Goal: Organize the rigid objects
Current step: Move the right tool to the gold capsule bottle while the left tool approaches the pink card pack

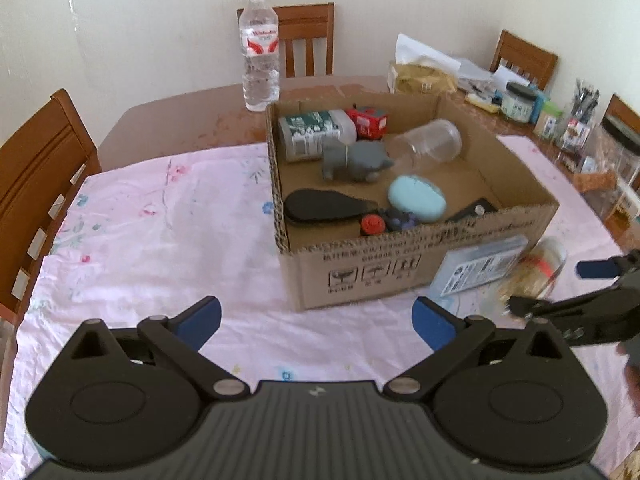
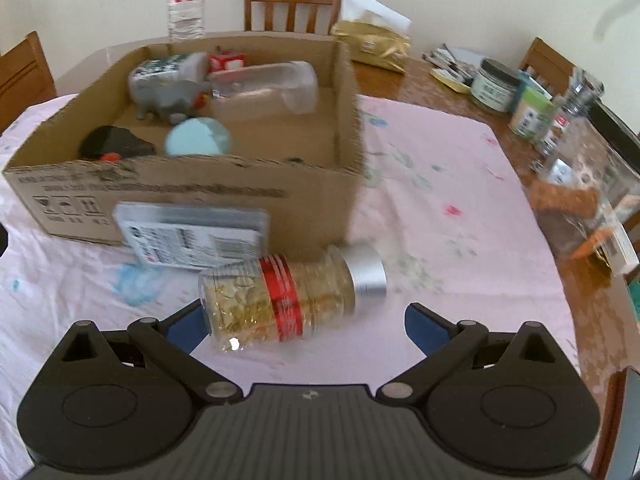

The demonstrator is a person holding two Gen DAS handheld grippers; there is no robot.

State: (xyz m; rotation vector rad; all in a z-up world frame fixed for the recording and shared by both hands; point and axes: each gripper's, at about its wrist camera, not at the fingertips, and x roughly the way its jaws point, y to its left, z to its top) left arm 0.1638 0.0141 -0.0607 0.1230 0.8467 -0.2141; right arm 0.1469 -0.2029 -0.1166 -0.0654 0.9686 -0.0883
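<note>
An open cardboard box [image 1: 352, 268] [image 2: 200, 194] stands on the pink cloth. It holds a grey elephant toy [image 1: 354, 160], a light blue oval [image 1: 416, 198], a black flat piece [image 1: 320, 205], a clear jar [image 1: 430, 142], a green-labelled tub [image 1: 312, 132] and a red toy [image 1: 368, 120]. My left gripper [image 1: 316, 322] hangs open over bare cloth in front of the box. A jar with a red band and silver cap [image 2: 288, 292] [image 1: 536, 270] lies on its side. My right gripper [image 2: 308, 328] [image 1: 556, 286] stands open just short of it, without touching. A blister pack [image 2: 192, 236] [image 1: 480, 266] leans on the box front.
A water bottle [image 1: 260, 48] stands behind the box. Jars, packets and papers [image 2: 520, 96] crowd the table's right side. Wooden chairs [image 1: 36, 168] ring the table. Bare cloth lies left of the box [image 1: 160, 220] and right of it [image 2: 440, 200].
</note>
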